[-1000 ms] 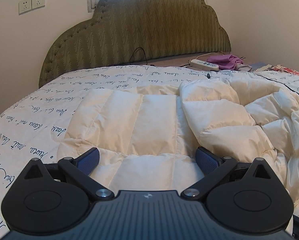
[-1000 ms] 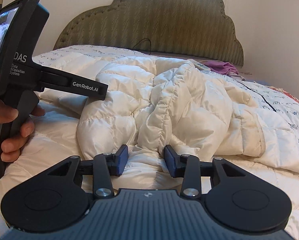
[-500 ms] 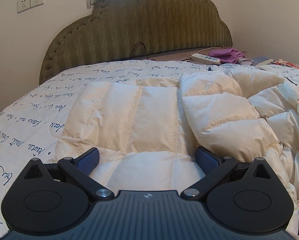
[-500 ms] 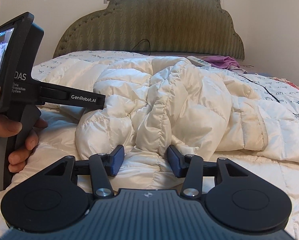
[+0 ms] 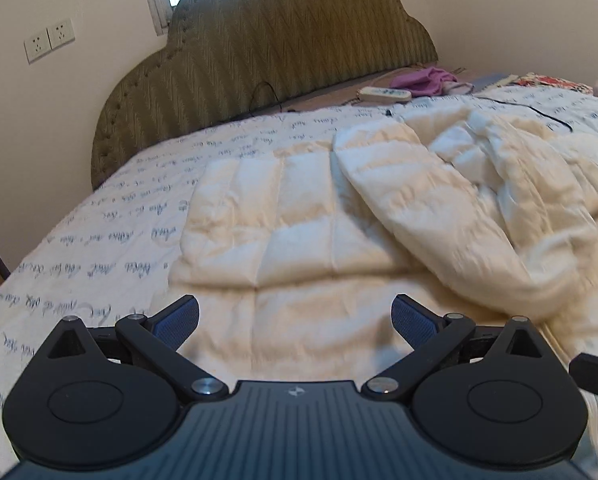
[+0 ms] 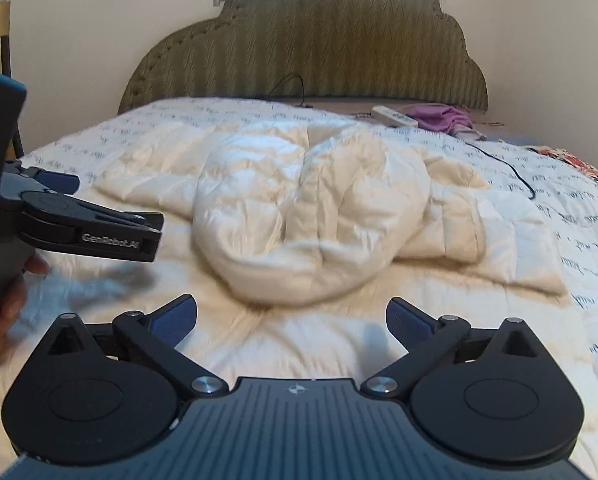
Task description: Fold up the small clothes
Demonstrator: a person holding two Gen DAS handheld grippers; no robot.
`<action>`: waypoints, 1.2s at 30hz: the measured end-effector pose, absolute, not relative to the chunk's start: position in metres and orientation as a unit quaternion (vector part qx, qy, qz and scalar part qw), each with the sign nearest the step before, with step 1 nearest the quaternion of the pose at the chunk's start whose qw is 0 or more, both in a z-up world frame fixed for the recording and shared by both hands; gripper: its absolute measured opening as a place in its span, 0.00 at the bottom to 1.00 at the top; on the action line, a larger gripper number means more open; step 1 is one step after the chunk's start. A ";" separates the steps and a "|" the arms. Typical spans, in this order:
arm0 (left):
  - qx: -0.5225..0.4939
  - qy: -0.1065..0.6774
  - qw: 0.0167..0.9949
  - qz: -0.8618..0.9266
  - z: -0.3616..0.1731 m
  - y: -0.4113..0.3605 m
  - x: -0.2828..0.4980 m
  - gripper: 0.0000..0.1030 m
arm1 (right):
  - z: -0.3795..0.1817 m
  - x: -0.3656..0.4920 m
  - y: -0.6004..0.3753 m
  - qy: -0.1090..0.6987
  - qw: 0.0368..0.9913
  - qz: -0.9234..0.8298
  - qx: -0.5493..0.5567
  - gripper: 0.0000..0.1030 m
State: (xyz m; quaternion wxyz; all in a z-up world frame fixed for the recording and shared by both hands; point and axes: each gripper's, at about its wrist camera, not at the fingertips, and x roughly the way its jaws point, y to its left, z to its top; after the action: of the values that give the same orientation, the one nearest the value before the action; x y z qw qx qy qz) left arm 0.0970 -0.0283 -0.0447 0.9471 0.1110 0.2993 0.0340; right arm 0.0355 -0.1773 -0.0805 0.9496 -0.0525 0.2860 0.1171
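A cream quilted down jacket (image 5: 299, 232) lies on the bed, flat on the left and bunched into a puffy heap on the right; it also shows in the right wrist view (image 6: 315, 216). My left gripper (image 5: 295, 320) is open and empty, just above the jacket's near flat part. My right gripper (image 6: 291, 318) is open and empty, in front of the heap's near edge. The left gripper's body (image 6: 87, 228) and the hand holding it show at the left of the right wrist view.
The bed has a white cover with blue script (image 5: 99, 248) and a green padded headboard (image 5: 267, 48). A white power strip (image 5: 383, 94), purple cloth (image 5: 423, 80) and a black cable (image 6: 511, 168) lie near the head of the bed.
My right gripper has opened wide and let go of the jacket fold, and the heap has dropped onto the bed. Both grippers have pulled back and risen; the left one stays open.
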 end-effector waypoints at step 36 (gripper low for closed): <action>0.085 0.300 0.948 0.067 -0.037 0.020 -0.041 1.00 | -0.081 -0.137 -0.261 0.265 0.963 0.044 0.021 0.99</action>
State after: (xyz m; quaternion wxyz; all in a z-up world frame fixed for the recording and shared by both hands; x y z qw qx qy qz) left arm -0.0414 0.0197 -0.0368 0.9476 0.0854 0.3004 0.0671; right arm -0.1368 -0.2608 -0.0813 0.9631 0.0214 0.2646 0.0443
